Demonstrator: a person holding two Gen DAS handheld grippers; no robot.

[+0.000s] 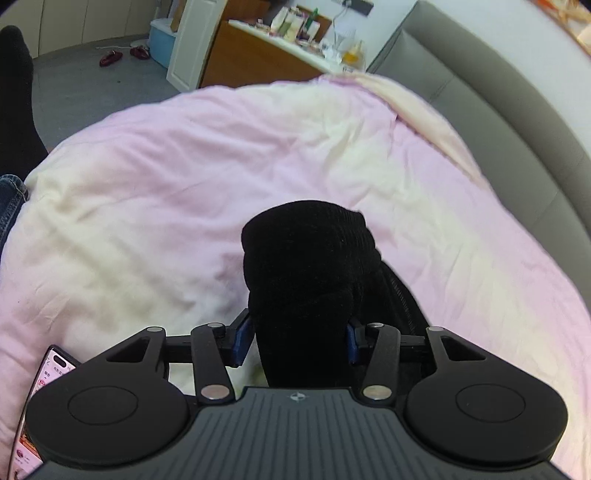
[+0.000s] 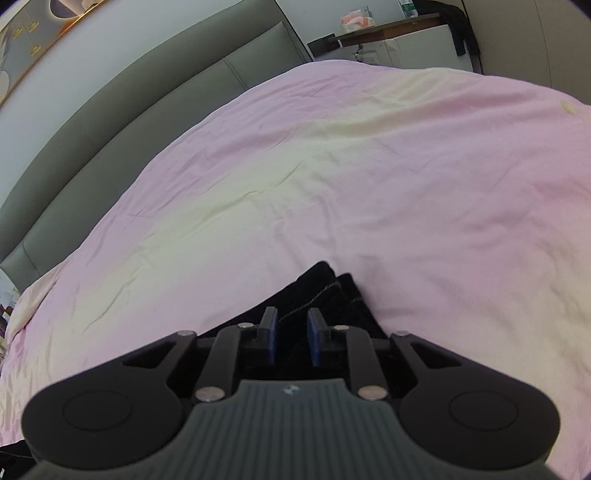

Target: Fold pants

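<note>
Black pants (image 1: 306,280) bunched in left claw (image 1: 299,339).

The right gripper (image 2: 291,334) pointed down over a bed covered by a wrinkled pale pink sheet (image 2: 332,177). Its jaws, lined with blue pads (image 2: 272,332), stood a little apart, with black pants (image 2: 328,291) beneath and between them; whether the pads pressed the cloth could not be told. Pale stitching ran across the dark fabric, whose corner lay on the sheet just ahead. A grey padded headboard (image 2: 140,110) curved along the left, and a shelf (image 2: 388,29) with small items stood far behind
</note>
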